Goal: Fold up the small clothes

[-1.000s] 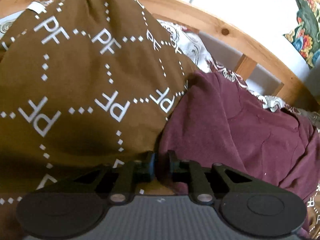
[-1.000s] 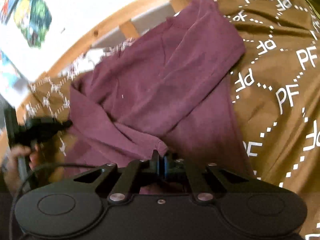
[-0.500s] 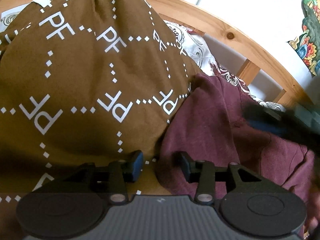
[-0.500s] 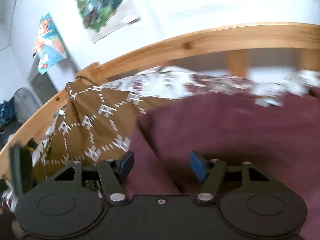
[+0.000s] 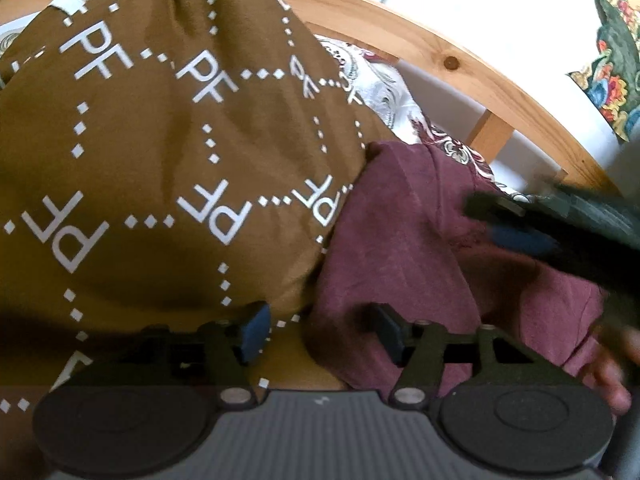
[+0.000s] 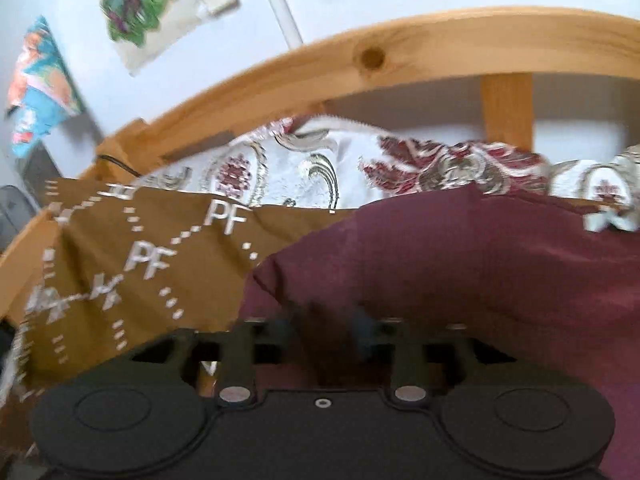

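A maroon garment (image 5: 404,240) lies folded on a brown cloth printed with white "PF" letters (image 5: 160,152). My left gripper (image 5: 320,334) sits at the garment's near left edge. Its jaws are opening, and the cloth's edge lies loose between the pads without being pressed. My right gripper (image 5: 540,232) shows blurred at the right, over the garment. In the right wrist view the garment (image 6: 480,272) fills the lower right. There the right gripper (image 6: 324,332) hovers low over it with blurred fingers. Its jaws are closing slightly, and I see no cloth pinched between them.
A curved wooden bed rail (image 6: 420,52) with upright slats (image 6: 506,108) runs behind the cloths. A white floral sheet (image 6: 320,168) lies under them. Colourful posters (image 6: 160,4) hang on the wall. A person's fingers (image 5: 612,376) show at the lower right.
Both grippers were shut on the garment's edge and have let go. The left one opened in place. The right one swung off toward the garment's far side near the rail.
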Demonstrator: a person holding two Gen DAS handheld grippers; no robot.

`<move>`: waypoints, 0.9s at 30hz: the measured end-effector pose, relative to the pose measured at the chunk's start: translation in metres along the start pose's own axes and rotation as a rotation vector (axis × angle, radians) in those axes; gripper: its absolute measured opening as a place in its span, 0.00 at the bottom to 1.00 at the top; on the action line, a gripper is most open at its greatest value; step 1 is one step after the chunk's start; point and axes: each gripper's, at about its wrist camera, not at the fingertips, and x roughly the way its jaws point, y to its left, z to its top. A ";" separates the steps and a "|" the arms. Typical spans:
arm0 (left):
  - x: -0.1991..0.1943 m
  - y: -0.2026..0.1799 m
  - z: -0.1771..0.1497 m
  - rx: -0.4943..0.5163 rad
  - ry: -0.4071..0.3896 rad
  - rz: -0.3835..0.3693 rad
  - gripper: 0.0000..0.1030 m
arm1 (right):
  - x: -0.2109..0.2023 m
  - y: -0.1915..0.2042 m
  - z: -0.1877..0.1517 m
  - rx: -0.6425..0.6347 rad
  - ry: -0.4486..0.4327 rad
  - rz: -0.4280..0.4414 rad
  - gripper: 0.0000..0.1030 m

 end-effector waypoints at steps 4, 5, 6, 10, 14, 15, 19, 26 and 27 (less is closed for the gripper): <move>-0.006 -0.008 -0.004 0.023 -0.005 0.005 0.82 | -0.072 -0.011 -0.021 -0.049 -0.001 -0.033 0.76; -0.011 -0.011 -0.007 0.037 -0.013 0.015 0.84 | -0.096 -0.012 -0.034 -0.067 0.005 -0.080 0.78; -0.015 -0.015 -0.009 0.054 -0.020 0.020 0.85 | -0.113 -0.013 -0.045 -0.078 0.009 -0.108 0.80; -0.036 -0.032 -0.027 0.150 -0.037 0.015 0.93 | -0.175 -0.023 -0.106 -0.076 0.078 -0.228 0.81; -0.061 -0.048 -0.051 0.273 -0.016 -0.014 0.96 | -0.216 -0.035 -0.163 0.006 0.110 -0.345 0.81; -0.066 -0.053 -0.058 0.309 -0.006 -0.013 0.96 | -0.225 -0.038 -0.176 0.018 0.117 -0.355 0.81; -0.084 -0.066 -0.084 0.382 0.039 -0.071 0.96 | -0.255 -0.043 -0.216 0.036 0.129 -0.366 0.82; -0.105 -0.075 -0.093 0.349 -0.037 -0.217 0.92 | -0.284 -0.044 -0.246 0.167 -0.156 -0.281 0.82; -0.101 -0.076 -0.090 0.326 -0.037 -0.238 0.90 | -0.279 -0.045 -0.242 0.173 -0.173 -0.280 0.81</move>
